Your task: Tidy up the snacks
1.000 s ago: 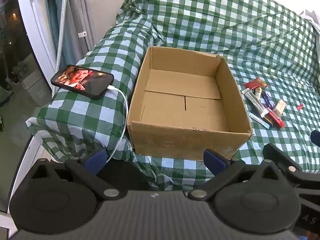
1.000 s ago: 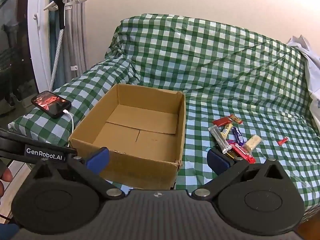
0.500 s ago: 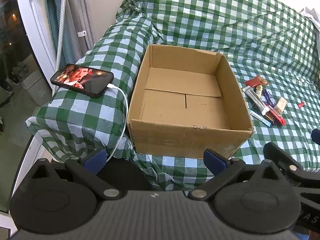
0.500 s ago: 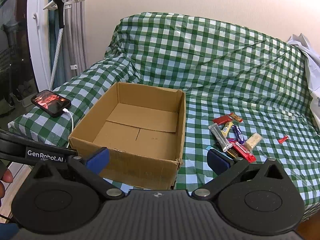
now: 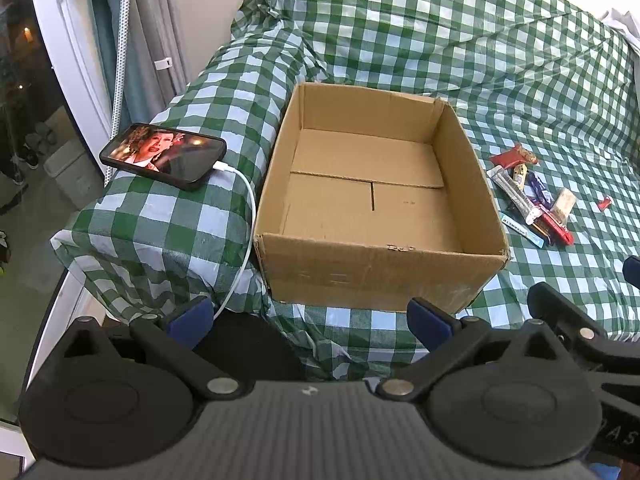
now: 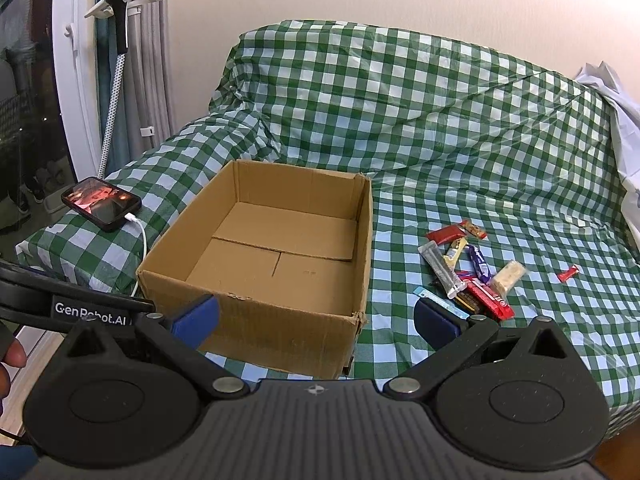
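An empty brown cardboard box (image 5: pixel 372 268) (image 6: pixel 256 312) sits open on a green-checked covered sofa. To its right lies a loose pile of wrapped snack bars (image 5: pixel 528 200) (image 6: pixel 468 272), and a small red candy (image 5: pixel 605 202) (image 6: pixel 569 273) lies apart further right. My left gripper (image 5: pixel 310 318) hangs open in front of the box's near wall, holding nothing. My right gripper (image 6: pixel 316 318) is open too, short of the box's near right corner, with its right fingertip (image 6: pixel 434 320) just in front of the pile.
A phone (image 5: pixel 164 156) (image 6: pixel 102 203) with a lit screen rests on the sofa arm left of the box, its white cable (image 5: pixel 244 240) running down the front. A garment steamer pole (image 6: pixel 114 80) and curtains stand at the far left. White cloth (image 6: pixel 624 120) lies at the sofa's right end.
Both views have shifted slightly; the box and snacks sit a little lower and nearer in the frames. Nothing was grasped and both grippers stay open.
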### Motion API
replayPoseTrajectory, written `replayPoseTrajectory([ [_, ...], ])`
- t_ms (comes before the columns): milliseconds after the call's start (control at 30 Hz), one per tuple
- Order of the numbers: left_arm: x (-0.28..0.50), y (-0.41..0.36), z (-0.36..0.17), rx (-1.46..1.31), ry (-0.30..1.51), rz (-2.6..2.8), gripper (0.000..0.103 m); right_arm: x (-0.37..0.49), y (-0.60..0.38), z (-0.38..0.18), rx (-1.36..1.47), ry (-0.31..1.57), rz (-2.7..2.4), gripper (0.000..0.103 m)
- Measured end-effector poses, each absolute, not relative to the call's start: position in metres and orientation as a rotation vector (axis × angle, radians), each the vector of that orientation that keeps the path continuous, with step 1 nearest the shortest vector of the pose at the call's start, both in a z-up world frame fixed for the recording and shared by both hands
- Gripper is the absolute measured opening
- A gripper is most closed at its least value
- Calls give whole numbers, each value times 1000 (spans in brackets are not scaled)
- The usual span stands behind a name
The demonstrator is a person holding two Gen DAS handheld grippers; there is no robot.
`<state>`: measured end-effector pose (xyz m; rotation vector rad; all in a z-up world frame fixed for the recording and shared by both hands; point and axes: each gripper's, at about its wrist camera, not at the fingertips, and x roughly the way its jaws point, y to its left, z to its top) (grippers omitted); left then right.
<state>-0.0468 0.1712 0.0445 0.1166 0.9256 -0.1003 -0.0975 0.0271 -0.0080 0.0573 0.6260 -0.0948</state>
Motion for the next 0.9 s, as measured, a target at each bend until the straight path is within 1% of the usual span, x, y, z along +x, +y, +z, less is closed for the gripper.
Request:
replayPoseTrajectory([
  [167, -35, 168, 18, 122, 941, -105, 103, -97, 26, -11, 97, 655, -83, 103],
  [300, -24, 163, -2, 131, 958, -111, 103, -92, 19, -9, 192, 767, -63, 103],
  [667, -8, 148, -25, 164, 940, -136, 103, -90, -1, -19, 219, 660, -69, 103],
  [900, 4, 128, -36, 189, 985, -154, 103, -89, -28, -19, 225, 690, -142, 103],
])
